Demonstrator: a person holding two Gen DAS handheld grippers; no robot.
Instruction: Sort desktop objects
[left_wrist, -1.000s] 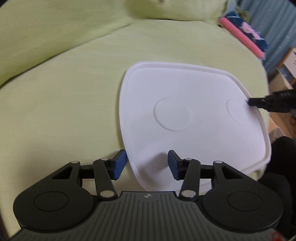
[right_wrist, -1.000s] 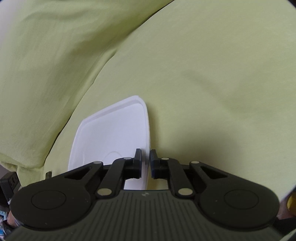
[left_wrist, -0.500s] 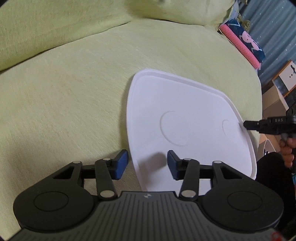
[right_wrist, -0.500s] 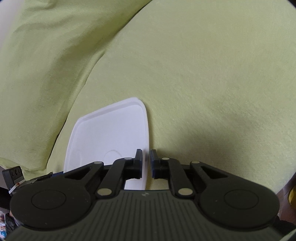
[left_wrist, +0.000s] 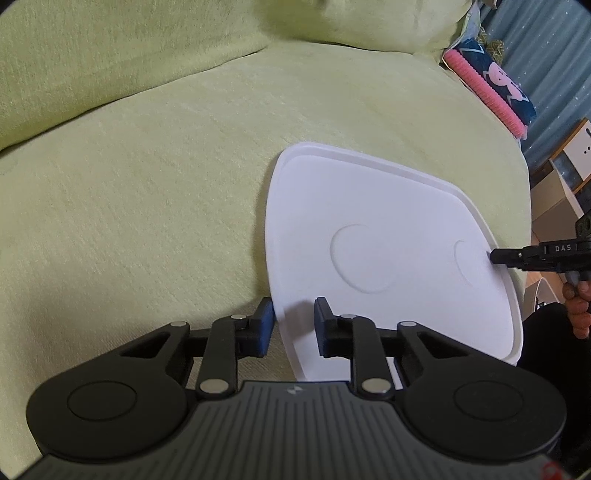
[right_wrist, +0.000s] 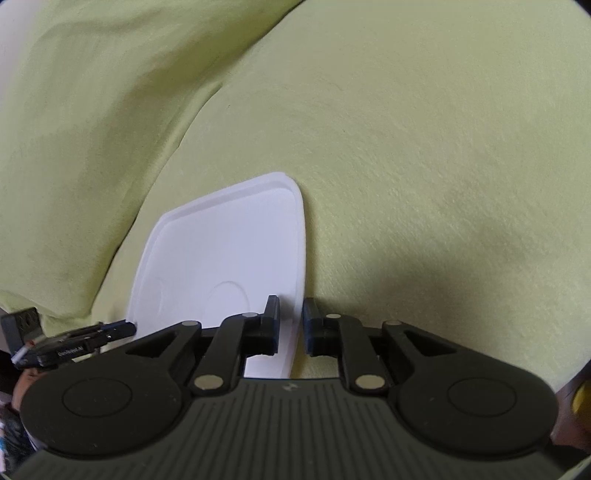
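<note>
We record one tray (left_wrist: 388, 221) lying flat on a cushioned seat (left_wrist: 147, 221), with the backrest cushion (left_wrist: 110, 55) behind it. We find the left tongs (left_wrist: 293, 321) straddling its near left edge, one finger over the tray and one beside it, and the right tongs (right_wrist: 290, 321) astride its right edge. We note a rolled cloth (left_wrist: 491, 88) at the seat's far right.
</note>
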